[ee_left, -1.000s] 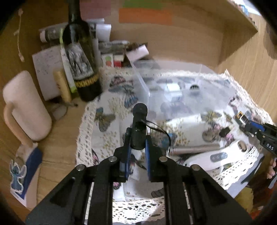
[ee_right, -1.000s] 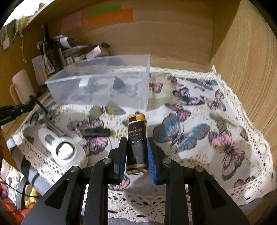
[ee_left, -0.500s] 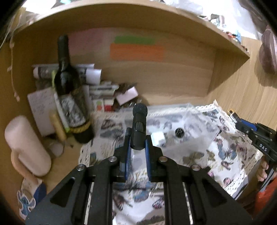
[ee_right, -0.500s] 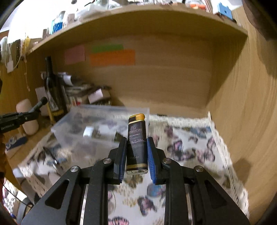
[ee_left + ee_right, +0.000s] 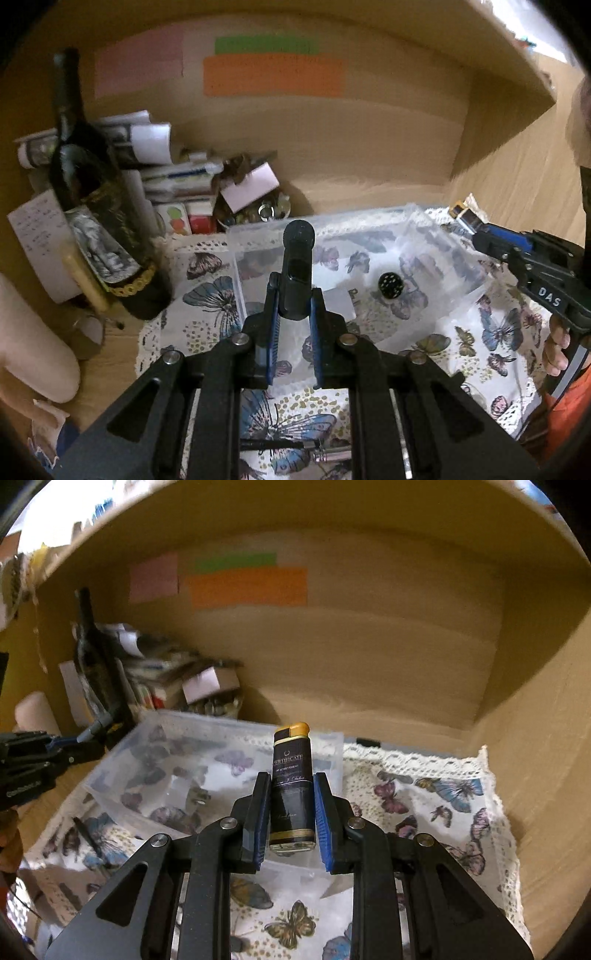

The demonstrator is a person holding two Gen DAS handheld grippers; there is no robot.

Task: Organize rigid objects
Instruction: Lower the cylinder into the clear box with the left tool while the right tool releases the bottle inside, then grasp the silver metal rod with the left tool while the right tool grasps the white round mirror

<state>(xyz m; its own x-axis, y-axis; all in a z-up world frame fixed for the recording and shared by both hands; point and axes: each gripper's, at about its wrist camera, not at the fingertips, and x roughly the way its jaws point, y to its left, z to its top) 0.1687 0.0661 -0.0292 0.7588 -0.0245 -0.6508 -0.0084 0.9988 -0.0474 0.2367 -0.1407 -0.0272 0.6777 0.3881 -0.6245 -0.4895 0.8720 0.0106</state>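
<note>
left wrist view: the left gripper (image 5: 294, 317) is clenched on a black stick-shaped object (image 5: 297, 273), which stands up between the blue pads with its rounded tip well past the fingertips.
held object, left: it sits above the near left part of the clear plastic bin (image 5: 436, 236).
bin contents: a small round black piece (image 5: 390, 283) with pale dots and a white block (image 5: 341, 301) lie on the bin floor, apart from each other.
right gripper in left view: the right gripper (image 5: 480, 236) reaches in from the right edge, over the far right corner of the bin, with a gold-tipped end showing past its tips; a hand (image 5: 557, 343) grips its handle.
right wrist view: the right gripper (image 5: 291, 808) is grasping a dark lighter (image 5: 291, 786) with a gold cap, upright between the pads, printed side facing the camera.
held object, right: it hangs above the near right corner of the clear plastic bin (image 5: 122, 749).
left gripper in right view: it (image 5: 70, 755) comes in from the left edge with the stick tip showing past it.
cloth: a butterfly tablecloth (image 5: 207, 291) with a lace border lies under the bin.
left background: a dark wine bottle (image 5: 96, 206) stands upright beside the cloth, with rolled papers (image 5: 147, 140) behind it.
back wall: orange, green and pink notes (image 5: 273, 75) are stuck to the wooden panel.
</note>
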